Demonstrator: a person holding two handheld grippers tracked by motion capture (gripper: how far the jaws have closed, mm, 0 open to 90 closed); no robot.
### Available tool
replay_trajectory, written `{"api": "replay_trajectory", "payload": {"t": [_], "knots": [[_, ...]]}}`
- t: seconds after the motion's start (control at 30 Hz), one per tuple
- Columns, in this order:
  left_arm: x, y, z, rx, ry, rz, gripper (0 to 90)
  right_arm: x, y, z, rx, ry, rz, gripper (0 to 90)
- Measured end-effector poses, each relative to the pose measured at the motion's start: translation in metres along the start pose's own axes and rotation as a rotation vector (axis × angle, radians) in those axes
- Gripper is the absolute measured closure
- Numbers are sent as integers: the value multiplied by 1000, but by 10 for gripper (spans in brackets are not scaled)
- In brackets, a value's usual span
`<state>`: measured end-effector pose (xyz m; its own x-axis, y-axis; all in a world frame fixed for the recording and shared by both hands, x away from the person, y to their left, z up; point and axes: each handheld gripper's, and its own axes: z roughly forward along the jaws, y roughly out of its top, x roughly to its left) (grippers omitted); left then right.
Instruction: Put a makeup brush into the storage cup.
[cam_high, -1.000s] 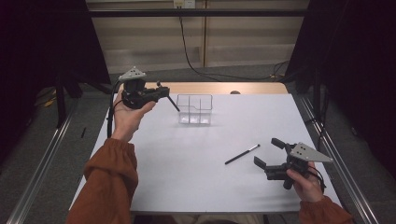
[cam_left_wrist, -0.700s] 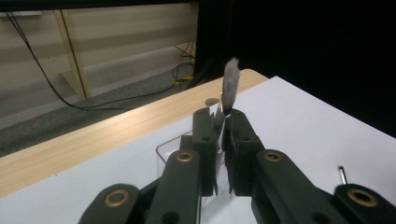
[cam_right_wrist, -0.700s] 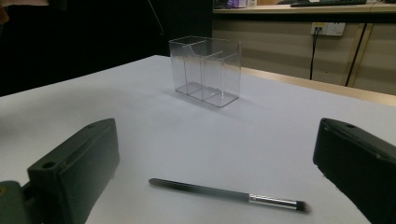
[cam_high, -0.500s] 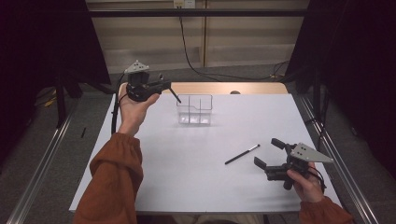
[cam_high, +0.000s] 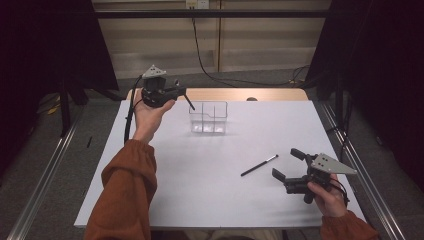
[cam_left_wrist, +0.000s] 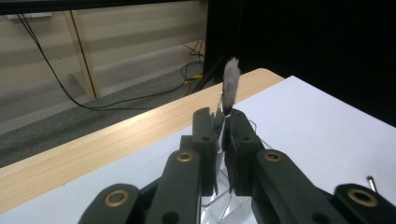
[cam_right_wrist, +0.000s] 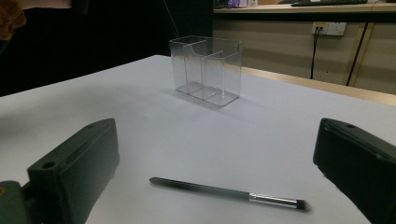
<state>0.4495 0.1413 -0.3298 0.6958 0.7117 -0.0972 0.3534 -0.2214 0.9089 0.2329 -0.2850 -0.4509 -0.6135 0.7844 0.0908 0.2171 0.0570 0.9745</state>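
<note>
My left gripper (cam_high: 181, 92) is raised over the table's back left, just left of a clear divided box (cam_high: 208, 118). It is shut on a thin make-up brush (cam_high: 190, 103) whose dark handle slants down toward the box. In the left gripper view the brush's grey tuft (cam_left_wrist: 231, 77) sticks up past the closed jaws of that gripper (cam_left_wrist: 222, 122). A second dark brush (cam_high: 259, 165) lies flat on the white table top at the front right. My right gripper (cam_high: 286, 163) rests open just right of it, with the brush (cam_right_wrist: 224, 190) lying ahead between its spread jaws (cam_right_wrist: 217, 140).
The white table top (cam_high: 200, 190) has a wooden strip (cam_high: 270, 94) along its back edge. Metal rails (cam_high: 45, 175) run down both sides. Cables (cam_high: 210, 70) trail on the floor behind. The clear box (cam_right_wrist: 208, 70) stands empty.
My left hand has carried its brush a little to the right and farther back, closer to the clear box. The right gripper and the lying brush have stayed put.
</note>
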Motion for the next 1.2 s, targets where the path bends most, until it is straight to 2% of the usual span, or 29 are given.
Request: {"api": "replay_trajectory", "payload": {"t": [0.57,0.83,0.97,1.17,1.2], "knots": [[-7,-11,15,51,-13,18,840,1,0,0,3,7,-1,0],[-4,-17,21,77,-5,12,840,0,0,0,3,5,-2,0],[-2,-20,25,94,-3,23,840,1,-1,0,7,6,-2,0],[-1,-24,29,99,0,14,839,0,-1,0,6,5,-2,0],[-1,-25,29,95,-2,3,839,1,-1,0,6,6,-3,0]]}}
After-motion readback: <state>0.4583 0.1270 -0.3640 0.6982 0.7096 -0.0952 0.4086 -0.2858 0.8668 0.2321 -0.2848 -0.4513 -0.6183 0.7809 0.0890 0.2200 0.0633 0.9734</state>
